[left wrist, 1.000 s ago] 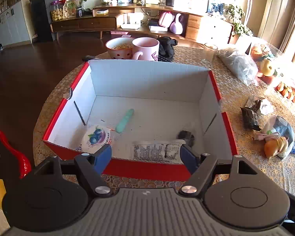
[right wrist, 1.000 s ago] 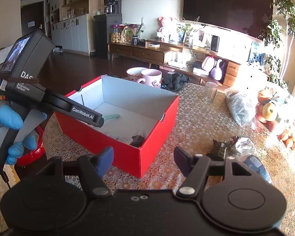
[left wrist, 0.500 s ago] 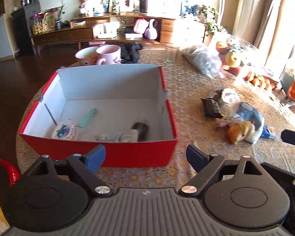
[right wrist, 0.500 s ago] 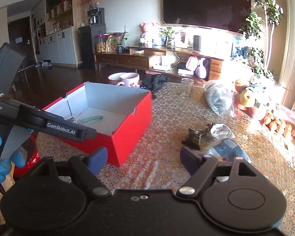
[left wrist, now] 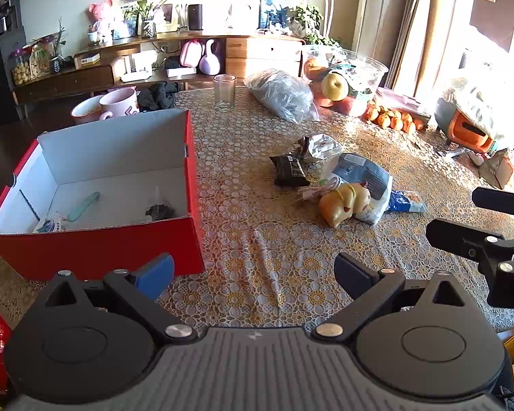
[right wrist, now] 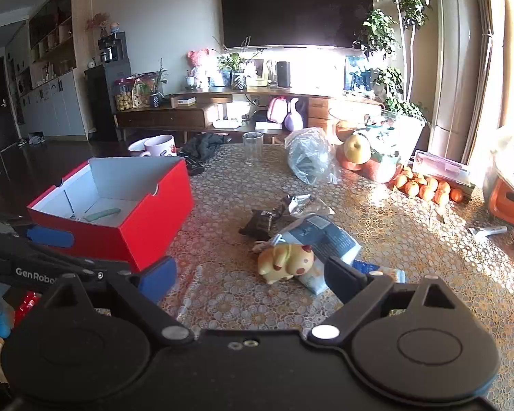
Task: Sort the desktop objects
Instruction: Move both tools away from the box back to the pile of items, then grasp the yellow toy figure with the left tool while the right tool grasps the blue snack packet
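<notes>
The left tool point(left wrist: 253, 272) is opening its jaws wide and nothing is between them. It hangs over the lacy surface point(left wrist: 270, 260), just beside the red box point(left wrist: 96, 250). The right tool point(right wrist: 250, 275) is opening too, and it is empty. A yellow toy point(right wrist: 286, 262) lies on the surface in front of it, touching a blue and white bag point(right wrist: 325, 236). A dark wrapper point(left wrist: 289, 170) lies near them. Inside the box lie a green stick point(left wrist: 83, 206) and a small dark thing point(left wrist: 159, 211).
</notes>
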`<state>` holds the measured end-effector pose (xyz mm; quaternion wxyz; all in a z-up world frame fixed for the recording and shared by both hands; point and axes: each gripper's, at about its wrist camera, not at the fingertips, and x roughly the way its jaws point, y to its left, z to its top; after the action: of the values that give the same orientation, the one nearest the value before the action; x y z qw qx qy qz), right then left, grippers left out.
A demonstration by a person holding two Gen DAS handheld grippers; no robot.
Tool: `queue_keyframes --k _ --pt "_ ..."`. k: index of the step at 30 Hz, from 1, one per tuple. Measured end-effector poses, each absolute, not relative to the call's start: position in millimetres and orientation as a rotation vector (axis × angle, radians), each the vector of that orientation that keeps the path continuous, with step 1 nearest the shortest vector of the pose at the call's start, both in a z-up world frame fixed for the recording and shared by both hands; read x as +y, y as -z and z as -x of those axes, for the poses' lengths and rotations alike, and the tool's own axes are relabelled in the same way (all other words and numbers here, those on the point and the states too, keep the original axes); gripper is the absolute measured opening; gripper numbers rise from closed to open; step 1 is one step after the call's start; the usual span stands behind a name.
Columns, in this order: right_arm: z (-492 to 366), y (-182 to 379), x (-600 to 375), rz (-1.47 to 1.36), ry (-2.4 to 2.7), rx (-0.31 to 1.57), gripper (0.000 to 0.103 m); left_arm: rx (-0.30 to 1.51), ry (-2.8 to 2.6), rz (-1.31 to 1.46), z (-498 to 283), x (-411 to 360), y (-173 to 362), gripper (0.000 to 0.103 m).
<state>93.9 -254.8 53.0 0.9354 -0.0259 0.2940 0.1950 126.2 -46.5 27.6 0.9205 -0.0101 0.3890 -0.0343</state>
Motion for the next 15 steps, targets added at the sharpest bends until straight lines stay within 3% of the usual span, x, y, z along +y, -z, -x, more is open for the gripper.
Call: queue_keyframes --k 15 --pt "-95.8 -37.1 -303.6 0.011 -0.313 0.620 0.094 0.822 0.169 0.007 -128.6 -95.8 -6.0 0.102"
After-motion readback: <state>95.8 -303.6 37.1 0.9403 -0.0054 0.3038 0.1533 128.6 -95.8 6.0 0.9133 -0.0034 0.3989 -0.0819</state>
